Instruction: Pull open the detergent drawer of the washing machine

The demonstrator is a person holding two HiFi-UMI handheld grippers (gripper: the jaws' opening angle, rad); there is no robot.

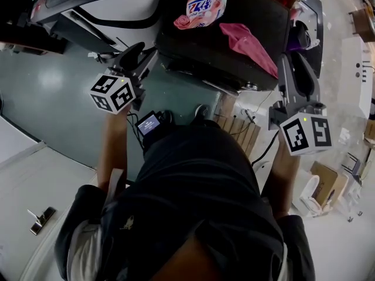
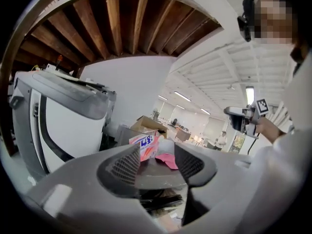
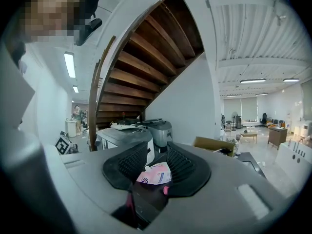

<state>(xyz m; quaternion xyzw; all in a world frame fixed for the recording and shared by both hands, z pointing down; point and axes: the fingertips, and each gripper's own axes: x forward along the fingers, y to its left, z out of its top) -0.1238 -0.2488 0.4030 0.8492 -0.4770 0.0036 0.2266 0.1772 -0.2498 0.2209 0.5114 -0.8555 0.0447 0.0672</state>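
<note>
The washing machine point(image 1: 246, 16) is a dark box at the top middle of the head view. I cannot pick out its detergent drawer in any view. On its top lie a pink detergent pouch point(image 1: 205, 6) and a pink cloth point(image 1: 247, 44). My left gripper point(image 1: 140, 54) hangs off the machine's front left corner, shut and holding nothing. My right gripper point(image 1: 296, 69) is beside the machine's right edge, also shut and holding nothing. The left gripper view looks across the lid at the pouch point(image 2: 145, 146) and cloth point(image 2: 168, 160). In the right gripper view the pouch point(image 3: 155, 174) shows between the pads.
A white and grey appliance point(image 1: 99, 4) stands to the left of the washing machine and shows large in the left gripper view point(image 2: 63, 121). A wooden staircase point(image 3: 141, 67) rises overhead. A wooden pallet point(image 1: 241, 130) and cables lie on the floor. Cardboard boxes point(image 1: 325, 180) sit at the right.
</note>
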